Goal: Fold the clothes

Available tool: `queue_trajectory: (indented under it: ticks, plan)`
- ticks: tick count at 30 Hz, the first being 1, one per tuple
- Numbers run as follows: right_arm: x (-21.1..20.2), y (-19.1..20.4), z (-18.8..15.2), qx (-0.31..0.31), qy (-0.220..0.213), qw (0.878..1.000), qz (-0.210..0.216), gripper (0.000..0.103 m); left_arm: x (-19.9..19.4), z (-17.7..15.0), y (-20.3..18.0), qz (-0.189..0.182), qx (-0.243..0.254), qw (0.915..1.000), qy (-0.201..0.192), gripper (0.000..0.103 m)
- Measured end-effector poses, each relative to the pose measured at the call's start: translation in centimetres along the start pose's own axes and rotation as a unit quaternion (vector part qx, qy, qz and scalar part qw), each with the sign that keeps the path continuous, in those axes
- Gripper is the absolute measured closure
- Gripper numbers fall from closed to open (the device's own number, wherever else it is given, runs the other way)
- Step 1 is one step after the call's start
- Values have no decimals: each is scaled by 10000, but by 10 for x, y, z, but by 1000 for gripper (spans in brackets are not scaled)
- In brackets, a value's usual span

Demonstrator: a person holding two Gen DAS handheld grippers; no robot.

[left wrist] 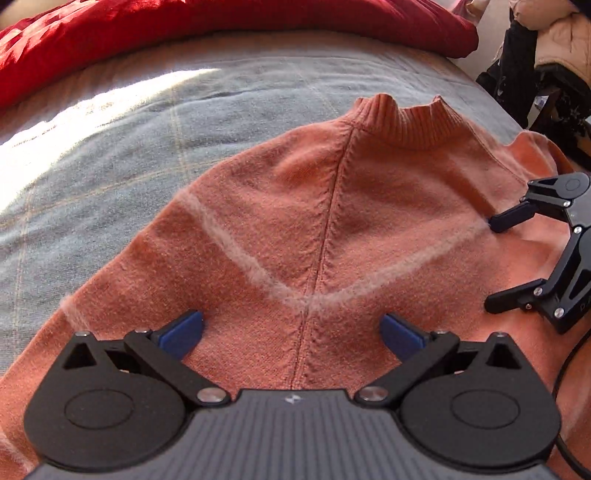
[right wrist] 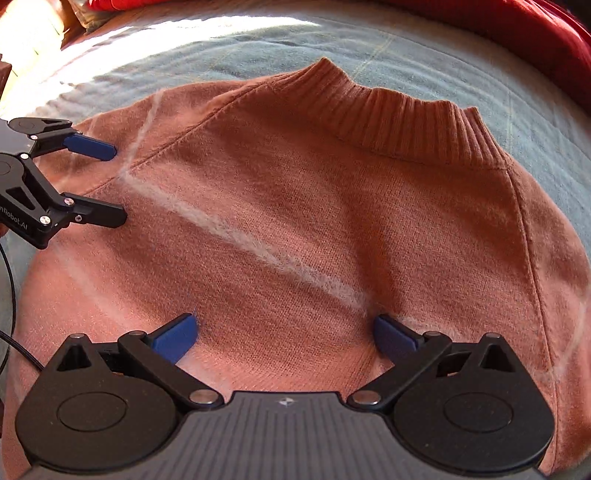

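An orange knit sweater (left wrist: 314, 229) (right wrist: 332, 221) with a ribbed high collar (left wrist: 406, 122) (right wrist: 399, 122) and pale fuzzy stripes lies spread flat on a grey blanket. My left gripper (left wrist: 291, 328) (right wrist: 118, 184) hovers open over the sweater's left part, blue pads wide apart, nothing between them. My right gripper (right wrist: 284, 328) (left wrist: 493, 264) is open too, low over the sweater's middle below the collar. In the left wrist view it reaches in from the right edge, its fingertips resting near the sweater's right shoulder seam.
The grey blanket (left wrist: 129, 140) (right wrist: 258, 48) covers the bed, with bright sunlight across its far part. A red quilt (left wrist: 221, 33) (right wrist: 535, 37) is bunched along the back. Dark and tan clothing (left wrist: 546, 55) is piled off the bed's far right corner. A black cable (right wrist: 7, 295) trails at the left.
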State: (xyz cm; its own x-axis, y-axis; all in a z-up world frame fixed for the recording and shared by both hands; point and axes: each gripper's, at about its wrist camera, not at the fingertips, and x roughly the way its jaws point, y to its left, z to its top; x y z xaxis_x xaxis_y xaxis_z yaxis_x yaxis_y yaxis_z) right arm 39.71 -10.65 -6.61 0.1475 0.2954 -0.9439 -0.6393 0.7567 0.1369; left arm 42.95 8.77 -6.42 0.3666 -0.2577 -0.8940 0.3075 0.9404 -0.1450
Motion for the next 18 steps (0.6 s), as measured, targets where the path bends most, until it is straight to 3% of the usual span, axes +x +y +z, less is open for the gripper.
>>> queue_trajectory:
  ticks: [3, 6, 8, 10, 14, 18]
  plan:
    - [-3, -3, 3, -104, 104, 9998, 128, 0, 3, 9, -5, 260, -54, 9992, 290, 1]
    - [-16, -19, 10, -62, 132, 9984, 541, 0, 4, 21, -11, 484, -125, 9973, 546, 1]
    - [-30, -35, 13, -7, 80, 9966, 816, 0, -3, 30, -12, 540, -158, 9971, 507, 1]
    - [-48, -55, 19, 5, -126, 9966, 816, 0, -14, 42, -13, 500, -107, 9982, 323, 1]
    - [-69, -100, 44, -41, -472, 9979, 448, 0, -21, 84, -8, 569, 75, 9982, -165, 1]
    - [-66, -149, 81, -3, -884, 9958, -227, 0, 6, 136, 6, 798, 100, 9957, -462, 1]
